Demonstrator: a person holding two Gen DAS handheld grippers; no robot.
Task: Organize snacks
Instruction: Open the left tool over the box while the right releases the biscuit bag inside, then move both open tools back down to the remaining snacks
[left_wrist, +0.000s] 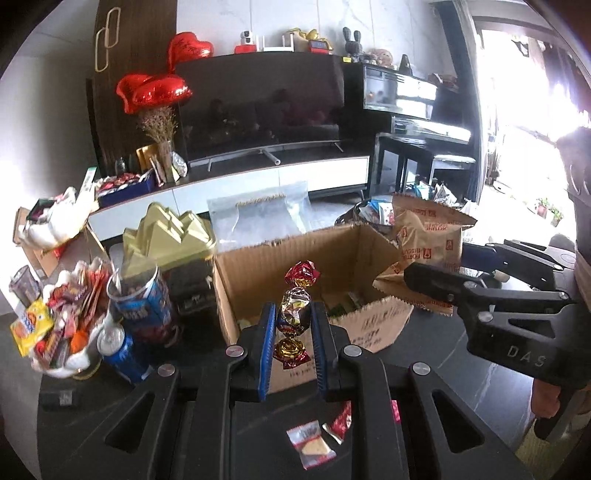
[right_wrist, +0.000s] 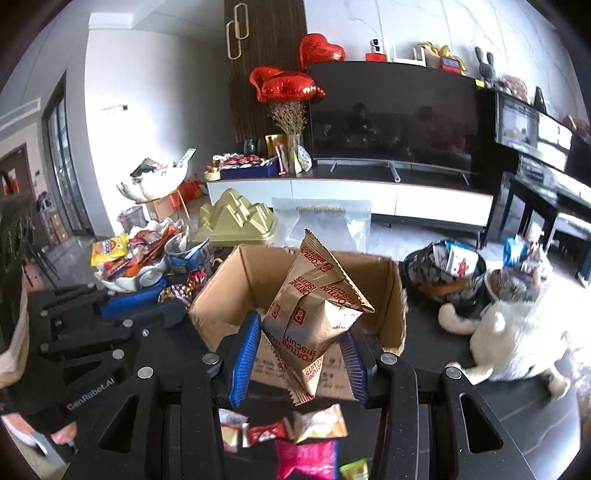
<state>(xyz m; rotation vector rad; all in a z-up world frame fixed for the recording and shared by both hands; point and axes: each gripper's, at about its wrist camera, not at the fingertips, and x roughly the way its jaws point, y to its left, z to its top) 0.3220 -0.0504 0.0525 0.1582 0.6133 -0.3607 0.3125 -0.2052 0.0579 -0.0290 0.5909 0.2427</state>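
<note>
Red heart balloons (right_wrist: 291, 86) beside a dark television (right_wrist: 399, 118); white cat (right_wrist: 513, 332) at right.

A string of foil-wrapped candies (left_wrist: 294, 314), red, silver and gold, hangs upright, pinched at its middle piece, above the near wall of the open brown cardboard box (left_wrist: 258, 266). A tan crinkled strip of Fortune Biscuits packets (right_wrist: 314, 314) with red print hangs tilted over the same box. Small loose wrapped snacks (right_wrist: 295, 432) lie on the dark tabletop just before the box.
</note>
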